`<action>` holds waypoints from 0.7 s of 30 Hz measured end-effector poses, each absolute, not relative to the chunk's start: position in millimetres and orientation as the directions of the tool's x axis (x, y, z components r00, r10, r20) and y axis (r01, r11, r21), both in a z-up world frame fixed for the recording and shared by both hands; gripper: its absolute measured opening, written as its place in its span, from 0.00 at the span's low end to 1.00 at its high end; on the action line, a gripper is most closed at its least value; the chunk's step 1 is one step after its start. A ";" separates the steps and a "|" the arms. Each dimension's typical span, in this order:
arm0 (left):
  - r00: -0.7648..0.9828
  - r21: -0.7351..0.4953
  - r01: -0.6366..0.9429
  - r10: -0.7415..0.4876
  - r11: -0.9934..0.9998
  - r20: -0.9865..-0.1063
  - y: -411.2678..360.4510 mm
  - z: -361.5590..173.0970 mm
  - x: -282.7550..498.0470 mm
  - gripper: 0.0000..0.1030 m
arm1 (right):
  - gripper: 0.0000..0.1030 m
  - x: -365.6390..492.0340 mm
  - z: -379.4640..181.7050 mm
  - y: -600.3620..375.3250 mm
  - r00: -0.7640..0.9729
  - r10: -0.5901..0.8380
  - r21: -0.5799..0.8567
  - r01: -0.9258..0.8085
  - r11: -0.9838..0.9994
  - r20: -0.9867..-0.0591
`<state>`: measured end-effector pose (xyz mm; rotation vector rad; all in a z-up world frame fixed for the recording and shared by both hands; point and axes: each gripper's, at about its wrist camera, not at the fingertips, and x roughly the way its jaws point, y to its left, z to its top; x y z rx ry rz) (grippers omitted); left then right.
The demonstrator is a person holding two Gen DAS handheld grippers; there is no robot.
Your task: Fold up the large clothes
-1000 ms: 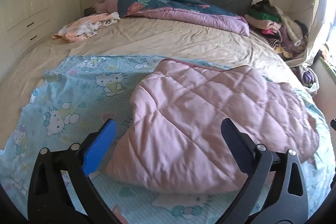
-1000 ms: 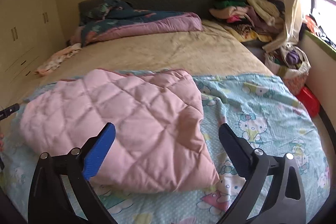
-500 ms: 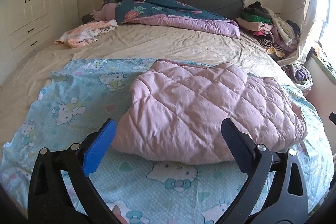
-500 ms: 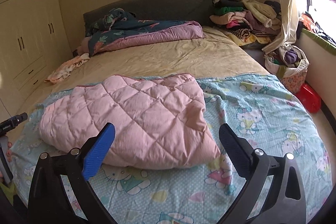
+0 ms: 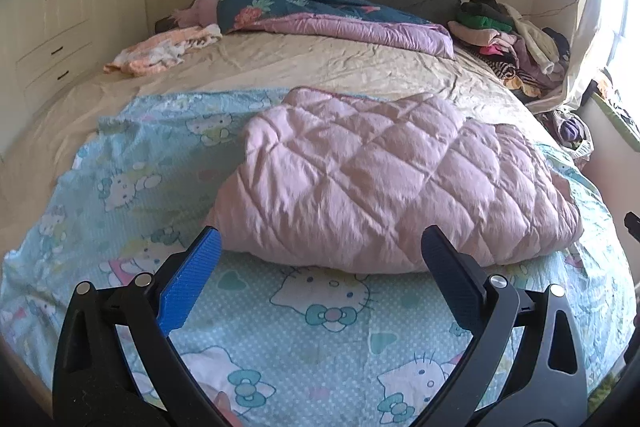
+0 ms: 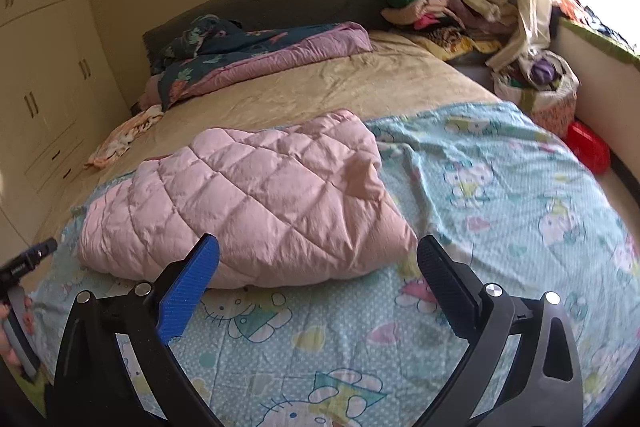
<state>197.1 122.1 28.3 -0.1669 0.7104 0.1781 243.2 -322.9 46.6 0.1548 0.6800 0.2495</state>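
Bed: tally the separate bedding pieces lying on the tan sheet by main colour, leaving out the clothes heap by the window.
Pink: 1, quilted jacket
Light blue: 1, cartoon-cat sheet
Dark teal and purple: 1, floral duvet
Peach and white: 1, crumpled cloth
Total: 4

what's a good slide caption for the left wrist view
Open left gripper hovers before a folded pink quilted garment lying on a cartoon-cat sheet on the bed.

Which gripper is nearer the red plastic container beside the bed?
Right. The right gripper is at the pink quilted jacket's container-side end; the red plastic container is absent from the left gripper's view.
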 end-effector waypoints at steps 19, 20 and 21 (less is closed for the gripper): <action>0.705 -0.352 -0.276 -0.060 0.894 -0.706 154.5 -28.9 218.8 0.91 | 0.96 274.9 -8.5 -329.3 0.670 0.233 0.300 -0.016 0.954 -0.705; 0.695 -0.372 -0.281 -0.079 0.885 -0.714 156.4 -32.0 222.5 0.91 | 0.96 278.9 -12.6 -330.4 0.659 0.243 0.321 -0.002 0.947 -0.712; 0.683 -0.407 -0.289 -0.111 0.867 -0.722 160.2 -37.6 226.9 0.91 | 0.96 280.8 -14.6 -331.7 0.653 0.246 0.332 0.009 0.943 -0.716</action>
